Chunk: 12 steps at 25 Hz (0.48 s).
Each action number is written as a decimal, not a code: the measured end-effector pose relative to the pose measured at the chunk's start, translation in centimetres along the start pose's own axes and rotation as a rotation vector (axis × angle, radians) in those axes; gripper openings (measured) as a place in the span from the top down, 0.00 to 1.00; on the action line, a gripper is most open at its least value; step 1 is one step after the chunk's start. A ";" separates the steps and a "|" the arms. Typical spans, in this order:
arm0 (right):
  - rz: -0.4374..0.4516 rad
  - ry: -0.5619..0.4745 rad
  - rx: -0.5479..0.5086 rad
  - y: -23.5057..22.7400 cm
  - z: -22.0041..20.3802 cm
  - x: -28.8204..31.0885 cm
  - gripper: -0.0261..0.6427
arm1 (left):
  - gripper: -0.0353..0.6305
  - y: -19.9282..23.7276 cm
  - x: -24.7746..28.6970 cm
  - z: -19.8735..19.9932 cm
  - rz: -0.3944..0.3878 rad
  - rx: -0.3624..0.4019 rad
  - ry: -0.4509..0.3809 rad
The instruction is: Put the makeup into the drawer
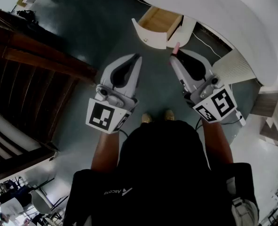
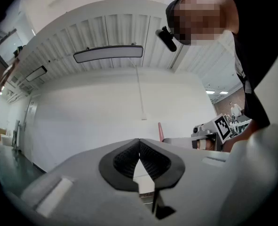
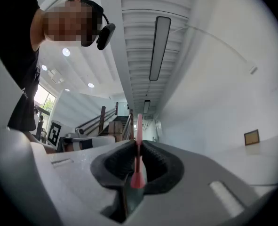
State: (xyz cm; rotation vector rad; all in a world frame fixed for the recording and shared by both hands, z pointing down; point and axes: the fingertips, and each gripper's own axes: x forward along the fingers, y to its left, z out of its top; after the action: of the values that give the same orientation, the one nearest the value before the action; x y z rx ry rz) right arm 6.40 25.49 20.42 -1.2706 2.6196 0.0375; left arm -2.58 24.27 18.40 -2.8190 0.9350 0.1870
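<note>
An open white drawer (image 1: 150, 34) with a bare wooden bottom juts out from under the curved white desk (image 1: 233, 18), ahead of both grippers. My right gripper (image 1: 172, 56) is shut on a thin pink makeup stick (image 1: 177, 47) whose tip points toward the drawer. In the right gripper view the makeup stick (image 3: 138, 149) stands upright, clamped between the black pads (image 3: 157, 166). My left gripper (image 1: 138, 57) is level with the right one, its jaws closed together on nothing. In the left gripper view the pads (image 2: 155, 161) meet at the tip, and the pink stick (image 2: 160, 131) shows beyond them.
A dark wooden staircase (image 1: 30, 55) runs along the left. A white ribbed panel (image 1: 233, 65) stands right of the drawer. A cable (image 1: 207, 44) lies on the grey floor beside the drawer. My shoes (image 1: 157, 118) show below the grippers.
</note>
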 end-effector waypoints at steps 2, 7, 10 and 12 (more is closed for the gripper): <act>0.005 -0.011 0.008 0.0 0.1 -0.2 0.89 | 0.93 -0.1 0.0 0.0 0.002 0.001 -0.002; 0.001 -0.015 0.014 -1.0 0.2 -1.1 0.89 | 0.93 -0.3 0.8 -0.3 0.018 0.004 0.004; 0.001 -0.013 0.019 -2.1 0.3 -1.7 0.89 | 0.93 -0.5 1.6 -0.5 0.032 0.009 0.006; 0.005 -0.012 0.025 -3.0 0.2 -2.0 0.89 | 0.93 -0.6 2.3 -0.7 0.043 0.015 0.010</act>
State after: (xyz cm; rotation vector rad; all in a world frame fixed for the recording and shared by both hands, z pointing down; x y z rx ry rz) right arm 9.95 25.21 20.93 -1.2516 2.6053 0.0137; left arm -0.32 23.28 18.76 -2.7905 0.9950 0.1711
